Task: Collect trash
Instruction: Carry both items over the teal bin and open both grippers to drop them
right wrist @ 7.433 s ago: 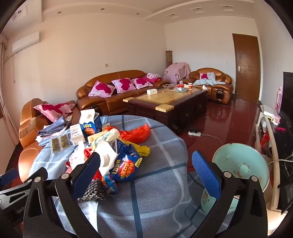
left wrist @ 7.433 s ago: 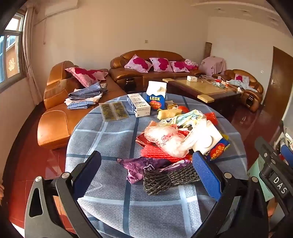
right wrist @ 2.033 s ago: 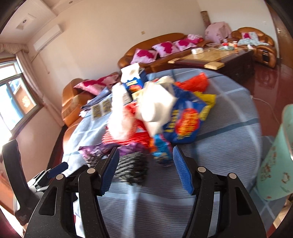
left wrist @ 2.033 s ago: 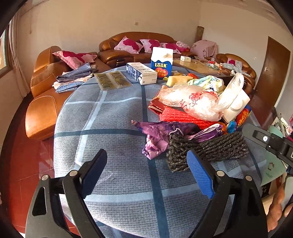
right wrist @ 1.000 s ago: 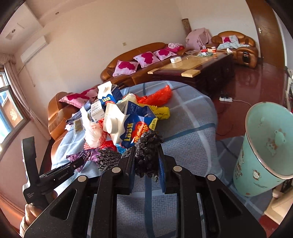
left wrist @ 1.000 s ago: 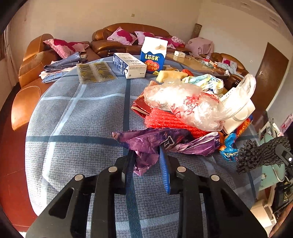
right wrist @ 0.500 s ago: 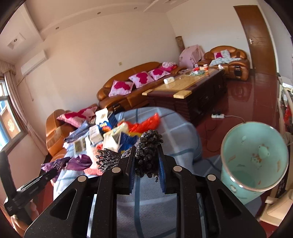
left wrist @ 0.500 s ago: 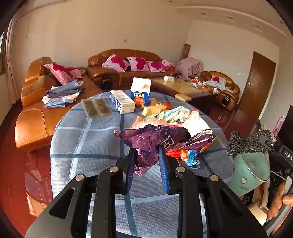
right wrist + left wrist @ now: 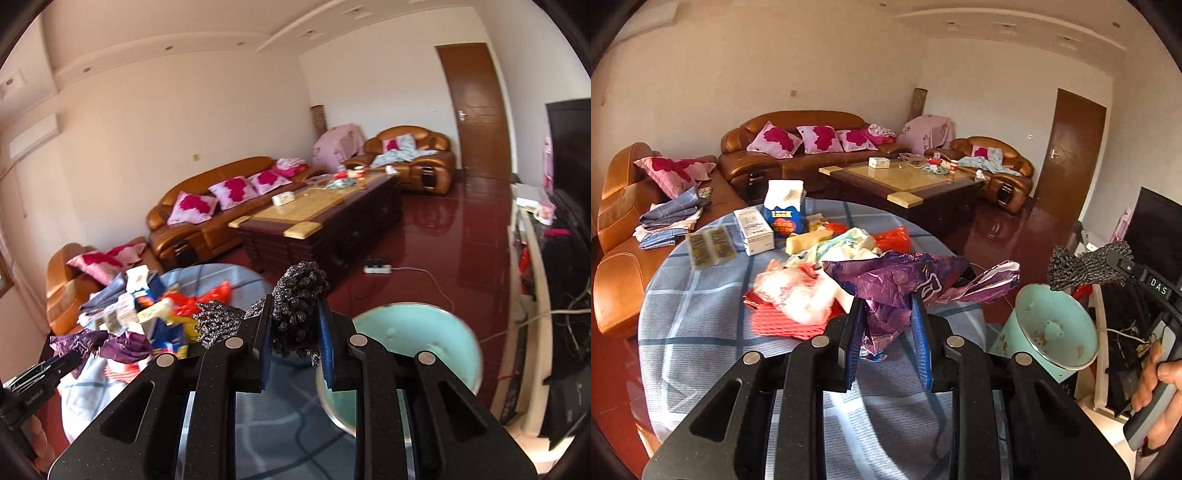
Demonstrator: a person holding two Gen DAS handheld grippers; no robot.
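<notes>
My left gripper point(image 9: 886, 332) is shut on a crumpled purple wrapper point(image 9: 897, 280) and holds it up above the round table point(image 9: 701, 302). My right gripper point(image 9: 293, 332) is shut on a black foam net point(image 9: 299, 299); in the left wrist view that net point(image 9: 1086, 267) hangs just above the rim of the mint green bin point(image 9: 1052, 328). In the right wrist view the bin point(image 9: 417, 339) stands on the floor right of the table. Trash lies heaped on the table: a clear plastic bag point(image 9: 794, 291), a red net point(image 9: 783, 325), a blue milk carton point(image 9: 785, 210).
A white box point(image 9: 753, 229) and a flat packet point(image 9: 709, 245) lie at the table's far left. Brown sofas point(image 9: 798, 155) and a coffee table point(image 9: 905, 181) stand behind. A TV stand point(image 9: 535, 295) with cables lines the right wall, and a power strip point(image 9: 376, 268) lies on the red floor.
Both grippers closed on their items and lifted them off the table. Since then both have swung right, bringing the net over the bin's rim and the wrapper toward the table's right edge.
</notes>
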